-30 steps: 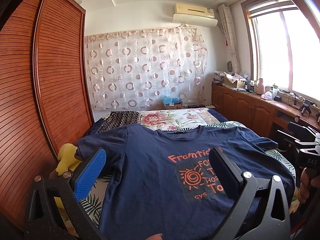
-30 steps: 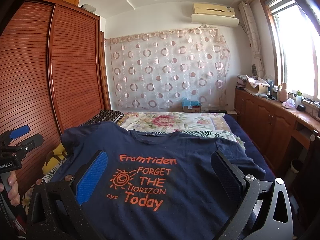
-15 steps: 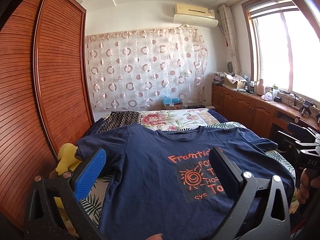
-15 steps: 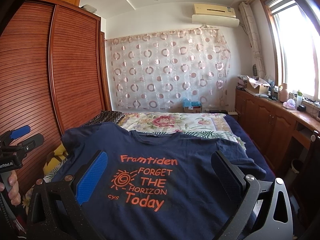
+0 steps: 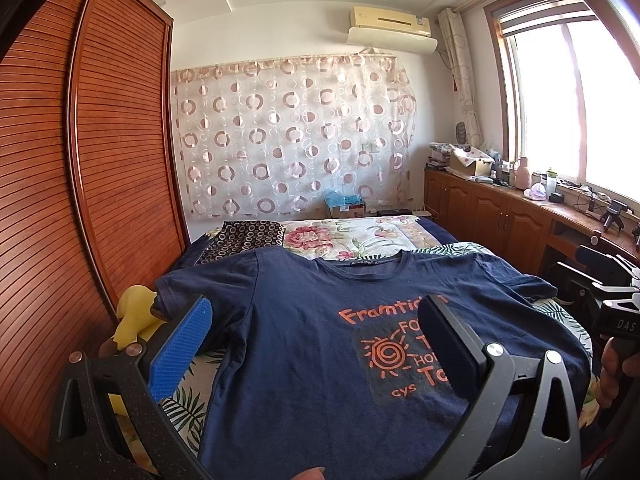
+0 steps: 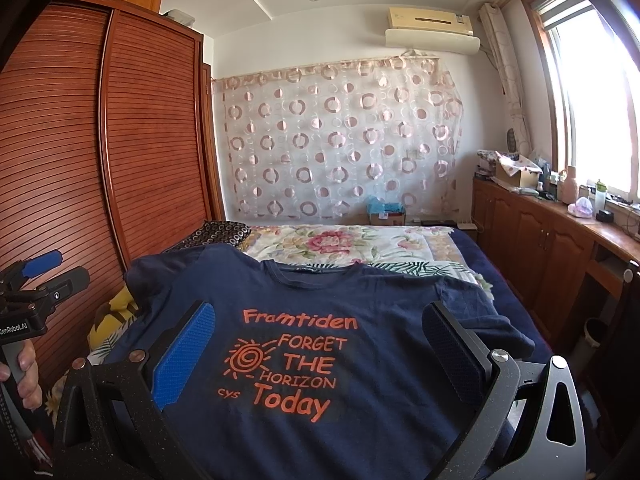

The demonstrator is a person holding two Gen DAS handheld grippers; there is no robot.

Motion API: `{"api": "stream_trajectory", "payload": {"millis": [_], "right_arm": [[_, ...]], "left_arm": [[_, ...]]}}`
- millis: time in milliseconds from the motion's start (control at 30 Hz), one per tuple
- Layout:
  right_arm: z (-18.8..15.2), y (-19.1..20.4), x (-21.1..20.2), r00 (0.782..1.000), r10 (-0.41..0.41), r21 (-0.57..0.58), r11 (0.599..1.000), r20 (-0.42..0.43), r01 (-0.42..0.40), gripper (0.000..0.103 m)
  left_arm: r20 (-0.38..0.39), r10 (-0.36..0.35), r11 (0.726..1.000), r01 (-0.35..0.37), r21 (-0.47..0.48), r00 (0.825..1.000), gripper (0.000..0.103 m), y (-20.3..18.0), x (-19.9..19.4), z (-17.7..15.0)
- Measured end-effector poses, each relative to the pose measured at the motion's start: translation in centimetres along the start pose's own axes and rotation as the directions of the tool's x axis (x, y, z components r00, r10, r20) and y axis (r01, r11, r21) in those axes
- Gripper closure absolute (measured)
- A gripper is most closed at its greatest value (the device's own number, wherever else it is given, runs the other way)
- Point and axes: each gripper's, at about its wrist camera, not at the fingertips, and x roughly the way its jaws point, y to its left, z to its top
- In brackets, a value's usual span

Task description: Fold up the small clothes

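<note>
A navy T-shirt (image 5: 304, 344) with orange print lies flat, front up, on the bed, collar toward the far end; it also shows in the right wrist view (image 6: 360, 304). My left gripper (image 5: 316, 320) is open and empty, held above the shirt's left half near the hem. My right gripper (image 6: 320, 320) is open and empty, held above the print near the hem. The right gripper also shows at the right edge of the left wrist view (image 5: 616, 304), and the left gripper at the left edge of the right wrist view (image 6: 36, 280).
The bed (image 5: 360, 236) has a floral cover and a patterned pillow (image 5: 244, 234). A yellow soft toy (image 5: 134, 312) lies at the bed's left edge by the slatted wardrobe (image 5: 80, 184). Wooden cabinets (image 6: 552, 248) with clutter run under the window on the right.
</note>
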Motion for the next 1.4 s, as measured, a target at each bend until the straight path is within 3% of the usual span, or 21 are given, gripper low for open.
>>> {"api": "stream_trajectory", "payload": {"millis": [433, 733, 900, 1100, 1233, 1400], "right_arm": [[-0.6, 0.3, 1.9, 0.999, -0.010, -0.023, 1.000, -0.032, 0.009, 0.000], [-0.4, 1.0, 4.5, 0.998, -0.018, -0.061, 0.998, -0.052, 0.015, 0.000], [0.0, 1.4, 6.0, 0.998, 0.002, -0.080, 0.997, -0.066, -0.007, 0.000], [-1.0, 1.6, 8.8, 0.987, 0.048, -0.113, 0.991, -0.153, -0.066, 0.001], [-1.5, 1.0, 9.9, 0.972, 0.081, -0.120, 0.987, -0.219, -0.109, 0.001], [-1.2, 0.9, 10.4, 0.956, 0.095, -0.144, 0.980, -0.278, -0.140, 0.003]], "left_arm": [[-0.062, 0.001, 1.000, -0.002, -0.029, 0.998, 0.000, 1.4, 2.6, -1.9], [-0.093, 0.038, 0.999, -0.039, -0.011, 0.995, 0.000, 3.6, 5.5, -2.7], [-0.107, 0.055, 0.998, -0.055, -0.002, 0.993, 0.000, 5.3, 7.1, -2.8], [-0.160, 0.012, 1.000, -0.016, -0.027, 0.987, 0.000, 8.4, 9.4, -2.9], [-0.207, 0.006, 0.999, -0.017, -0.051, 0.978, 0.009, 11.1, 10.8, -2.8], [-0.257, 0.027, 0.995, -0.050, -0.086, 0.966, 0.029, 15.0, 13.0, -2.2]]}}
